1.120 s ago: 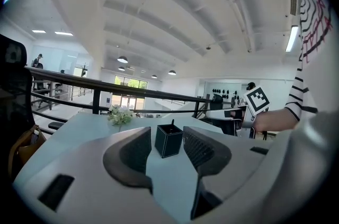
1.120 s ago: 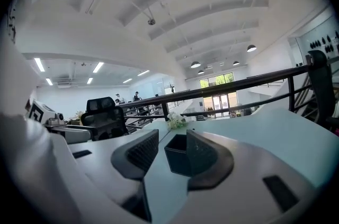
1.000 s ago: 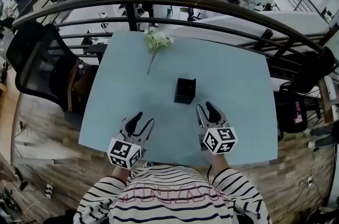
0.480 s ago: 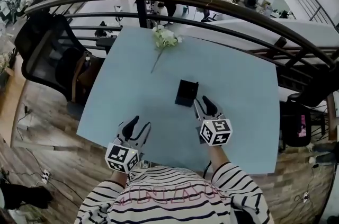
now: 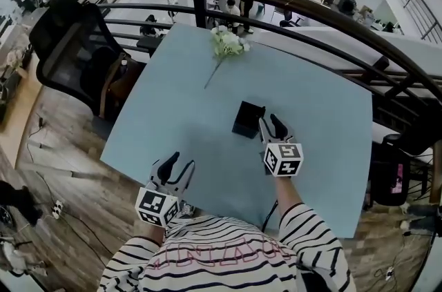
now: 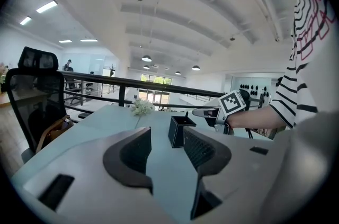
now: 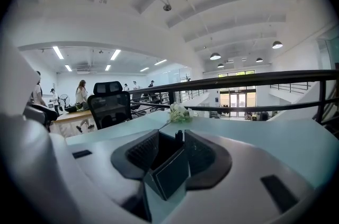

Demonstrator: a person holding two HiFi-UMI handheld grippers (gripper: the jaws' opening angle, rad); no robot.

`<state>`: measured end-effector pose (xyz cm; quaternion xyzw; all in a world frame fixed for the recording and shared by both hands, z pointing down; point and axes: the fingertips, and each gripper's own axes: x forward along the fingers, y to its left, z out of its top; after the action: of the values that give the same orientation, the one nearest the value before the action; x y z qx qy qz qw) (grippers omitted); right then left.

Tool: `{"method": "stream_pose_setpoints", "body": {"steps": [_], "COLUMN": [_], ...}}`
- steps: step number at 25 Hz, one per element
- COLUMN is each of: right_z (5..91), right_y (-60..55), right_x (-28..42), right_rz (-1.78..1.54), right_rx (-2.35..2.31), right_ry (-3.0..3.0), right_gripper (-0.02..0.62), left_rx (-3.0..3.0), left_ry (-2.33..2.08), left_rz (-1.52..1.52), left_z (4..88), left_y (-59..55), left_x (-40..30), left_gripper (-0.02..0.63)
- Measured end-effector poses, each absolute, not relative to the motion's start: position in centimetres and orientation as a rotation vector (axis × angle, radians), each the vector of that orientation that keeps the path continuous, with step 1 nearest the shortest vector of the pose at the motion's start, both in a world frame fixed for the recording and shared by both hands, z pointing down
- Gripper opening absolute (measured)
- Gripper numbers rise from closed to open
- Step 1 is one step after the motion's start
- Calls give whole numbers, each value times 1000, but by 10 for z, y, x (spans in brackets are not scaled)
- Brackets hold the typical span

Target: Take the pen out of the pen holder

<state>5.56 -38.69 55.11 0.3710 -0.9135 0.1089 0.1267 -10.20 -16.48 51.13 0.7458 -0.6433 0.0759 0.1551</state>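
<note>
The black square pen holder (image 5: 246,119) stands near the middle of the pale blue table (image 5: 181,94). In the right gripper view a dark pen tip (image 7: 179,136) pokes up from the pen holder (image 7: 168,171), whose near corner sits between the jaws. My right gripper (image 5: 270,123) is open, its fingertips right beside the holder's right side; whether they touch it I cannot tell. My left gripper (image 5: 181,161) is open and holds nothing, low near the table's front edge. From the left gripper (image 6: 166,135) I see the holder (image 6: 179,131) and the right gripper (image 6: 207,112) beyond.
A white flower sprig (image 5: 227,44) lies at the table's far edge. A black office chair (image 5: 77,49) stands at the left. A dark metal railing (image 5: 290,7) curves behind the table. The person's striped sleeve (image 5: 304,235) is at the front.
My right gripper has moved forward until its jaws reach the pen holder. The left gripper has stayed near the front edge. The head view has shifted slightly.
</note>
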Motion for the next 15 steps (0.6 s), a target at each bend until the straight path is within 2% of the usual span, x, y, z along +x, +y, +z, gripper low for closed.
{"method": "stream_pose_setpoints", "body": {"steps": [15], "right_z": [573], "right_y": [-419], "right_x": [35], "right_rz": [315], "right_rx": [1017], "right_ry": [-2651], "right_gripper": [160], "left_rx": [2048], "left_ry": [-1900], "left_rz": [254], "left_z": [521], "left_y": [-159], "left_x": [-105], "left_gripper": [169]}}
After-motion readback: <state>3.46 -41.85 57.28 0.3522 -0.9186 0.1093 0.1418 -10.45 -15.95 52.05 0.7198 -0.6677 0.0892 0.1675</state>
